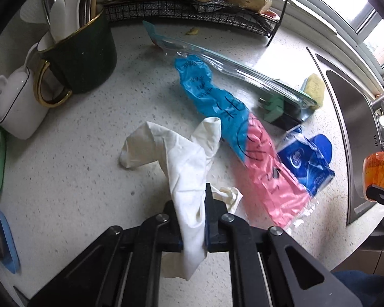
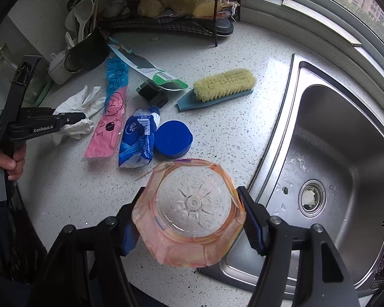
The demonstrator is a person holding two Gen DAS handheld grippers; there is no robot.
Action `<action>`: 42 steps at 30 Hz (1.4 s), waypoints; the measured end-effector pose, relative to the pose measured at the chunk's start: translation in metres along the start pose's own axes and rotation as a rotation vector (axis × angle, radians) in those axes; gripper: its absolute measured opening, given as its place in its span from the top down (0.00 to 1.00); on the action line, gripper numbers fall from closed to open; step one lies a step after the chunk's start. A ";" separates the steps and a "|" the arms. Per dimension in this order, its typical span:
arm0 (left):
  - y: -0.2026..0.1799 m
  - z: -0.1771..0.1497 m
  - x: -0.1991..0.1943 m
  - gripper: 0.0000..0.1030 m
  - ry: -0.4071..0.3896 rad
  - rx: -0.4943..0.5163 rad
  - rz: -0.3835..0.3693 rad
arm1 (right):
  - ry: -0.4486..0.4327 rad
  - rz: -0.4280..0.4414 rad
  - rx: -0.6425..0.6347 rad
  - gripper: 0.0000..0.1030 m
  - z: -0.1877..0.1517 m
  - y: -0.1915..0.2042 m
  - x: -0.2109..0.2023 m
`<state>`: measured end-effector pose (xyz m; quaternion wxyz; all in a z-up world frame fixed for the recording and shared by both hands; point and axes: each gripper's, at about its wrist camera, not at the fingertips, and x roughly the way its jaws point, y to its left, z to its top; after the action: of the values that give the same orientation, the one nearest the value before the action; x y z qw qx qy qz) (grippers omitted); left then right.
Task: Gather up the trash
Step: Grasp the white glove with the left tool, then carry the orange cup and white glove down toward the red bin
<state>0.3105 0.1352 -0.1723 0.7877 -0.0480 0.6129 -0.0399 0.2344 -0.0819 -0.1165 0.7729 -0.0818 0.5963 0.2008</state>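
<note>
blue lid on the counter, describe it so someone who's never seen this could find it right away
Start at the steel sink and look left onto the speckled counter. The blue lid lies flat beside a crumpled blue wrapper. It is the only round, smooth, solid blue thing there.

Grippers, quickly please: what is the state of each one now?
Left gripper: closed, holding the white glove.
Right gripper: closed on the orange plastic bottle.
</note>
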 end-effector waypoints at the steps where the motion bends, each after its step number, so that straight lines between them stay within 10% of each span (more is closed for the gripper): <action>1: -0.004 -0.006 -0.006 0.92 -0.002 -0.001 -0.003 | -0.003 0.003 -0.002 0.37 -0.002 0.000 -0.002; 23: -0.151 -0.133 -0.120 0.92 -0.131 0.071 0.001 | -0.138 0.076 -0.107 0.37 -0.110 -0.009 -0.083; 42: -0.316 -0.257 -0.106 0.92 -0.079 0.151 -0.035 | -0.130 0.112 -0.098 0.37 -0.257 -0.057 -0.108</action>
<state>0.0337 -0.1725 -0.0939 0.8119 -0.0007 0.5756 -0.0977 0.0063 -0.2505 -0.0906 0.7926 -0.0729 0.5381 0.2775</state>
